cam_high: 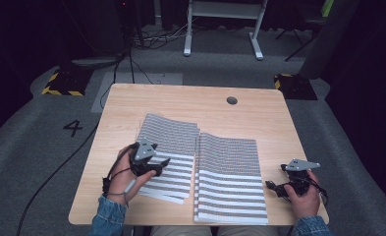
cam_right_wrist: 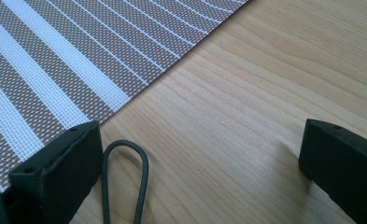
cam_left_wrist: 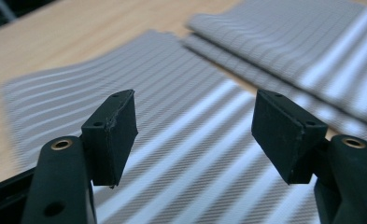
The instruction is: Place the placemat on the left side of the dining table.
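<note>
1. Two striped woven placemats lie flat on the wooden desk (cam_high: 131, 98), side by side and touching along their inner edges near the desk's middle.
2. The left placemat (cam_high: 173, 132) lies skewed, its far end reaching toward the desk's centre and its near end pointing at the near left corner.
3. The right placemat (cam_high: 232, 167) lies straighter, and its near edge comes almost to the near edge of the desk.
4. The left tool (cam_high: 157, 165) hovers over the near part of the left placemat, held in the person's left hand (cam_high: 126, 179); a denim sleeve (cam_high: 107, 219) enters over the near edge.
5. In the left gripper view the left tool (cam_left_wrist: 195, 133) has its jaws spread wide with nothing between them, and the left placemat (cam_left_wrist: 181, 93) lies beneath, with the right placemat (cam_left_wrist: 302, 37) beyond.
6. The right tool (cam_high: 274, 187) sits just off the right placemat's right edge, toward the near right corner of the desk, held in the right hand (cam_high: 303, 196).
7. In the right gripper view the right tool (cam_right_wrist: 200, 158) is also spread open and empty, over bare wood, with the placemat's edge (cam_right_wrist: 78, 56) beside one jaw and a dark cord loop (cam_right_wrist: 125, 177) lying on the desk.
8. A round cable hole (cam_high: 232, 100) sits near the far edge.
</note>
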The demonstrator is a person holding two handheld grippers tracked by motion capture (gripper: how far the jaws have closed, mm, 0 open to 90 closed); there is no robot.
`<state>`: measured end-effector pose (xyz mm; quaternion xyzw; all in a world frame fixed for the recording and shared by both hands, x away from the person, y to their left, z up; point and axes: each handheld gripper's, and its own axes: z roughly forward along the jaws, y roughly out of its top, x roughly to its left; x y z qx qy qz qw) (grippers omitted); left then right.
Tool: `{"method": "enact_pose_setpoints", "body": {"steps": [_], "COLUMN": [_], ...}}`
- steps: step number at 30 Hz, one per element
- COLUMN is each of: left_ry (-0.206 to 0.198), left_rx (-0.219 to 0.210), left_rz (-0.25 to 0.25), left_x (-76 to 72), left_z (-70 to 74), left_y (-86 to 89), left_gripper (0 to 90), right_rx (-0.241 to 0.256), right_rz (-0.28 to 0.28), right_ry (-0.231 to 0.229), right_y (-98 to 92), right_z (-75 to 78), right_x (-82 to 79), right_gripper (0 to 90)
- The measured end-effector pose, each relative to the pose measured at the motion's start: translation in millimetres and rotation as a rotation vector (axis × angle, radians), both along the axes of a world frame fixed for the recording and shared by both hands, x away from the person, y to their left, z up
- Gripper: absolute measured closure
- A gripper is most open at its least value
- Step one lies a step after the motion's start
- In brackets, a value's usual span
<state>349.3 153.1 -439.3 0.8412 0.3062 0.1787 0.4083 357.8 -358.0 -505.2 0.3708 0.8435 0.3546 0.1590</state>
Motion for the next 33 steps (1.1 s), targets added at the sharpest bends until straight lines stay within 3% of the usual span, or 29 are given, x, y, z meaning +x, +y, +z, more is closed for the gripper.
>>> {"method": "enact_pose_setpoints", "body": {"steps": [4, 7, 9, 12, 13, 16, 17, 21, 24, 27, 29, 31, 33], "left_ry": [0.056, 0.098, 0.128, 0.179, 0.211, 0.245, 0.224, 0.224, 0.214, 0.224, 0.24, 0.296, 0.268], "left_rx": [0.015, 0.06, 0.076, 0.136, 0.142, 0.173, 0.187, 0.166, 0.141, 0.15, 0.116, 0.059, 0.031], "left_rz": [-0.11, -0.177, -0.194, -0.219, -0.227, -0.248, -0.254, -0.236, -0.208, -0.178, -0.15, -0.09, -0.083], "left_x": [-12.2, -17.9, -19.6, -21.6, -23.7, -26.0, -24.4, -24.1, -21.9, -20.2, -17.6, -18.1, -15.5], "left_z": [-11.5, -18.9, -24.9, -35.8, -39.0, -46.3, -50.0, -50.8, -50.4, -48.2, -46.2, -42.5, -38.0], "left_y": [-28.5, -43.5, -50.4, -59.2, -61.5, -66.6, -67.9, -66.6, -62.0, -59.0, -56.4, -52.4, -47.5], "left_gripper": [30.9, 29.9, 29.0, 28.2, 27.6, 26.2, 26.1, 26.1, 39.7, 48.3, 53.6, 59.8, 65.6], "right_rx": [0.0, 0.004, 0.004, 0.004, 0.004, 0.004, 0.004, 0.004, 0.002, 0.001, 0.003, 0.001, 0.004], "right_rz": [0.0, 0.001, 0.001, 0.001, 0.001, 0.001, 0.001, 0.001, 0.002, 0.001, 0.001, 0.001, 0.001], "right_ry": [0.0, -0.002, -0.002, -0.002, -0.002, -0.002, -0.002, -0.002, -0.001, -0.001, -0.002, -0.001, -0.002], "right_y": [0.0, 0.2, 0.2, 0.2, 0.2, 0.2, 0.2, 0.3, 0.2, 0.1, 0.3, 0.2, 0.3], "right_z": [0.0, -0.4, -0.4, -0.4, -0.4, -0.4, -0.4, -0.4, -0.3, -0.2, -0.4, -0.2, -0.4], "right_x": [0.0, 0.3, 0.3, 0.3, 0.3, 0.4, 0.4, 0.4, 0.3, 0.3, 0.4, 0.3, 0.4], "right_gripper": [0.1, 0.1, 0.1, 0.1, 0.1, 0.1, 0.1, 0.1, 0.1, 0.1, 0.0, 0.0, 0.1]}}
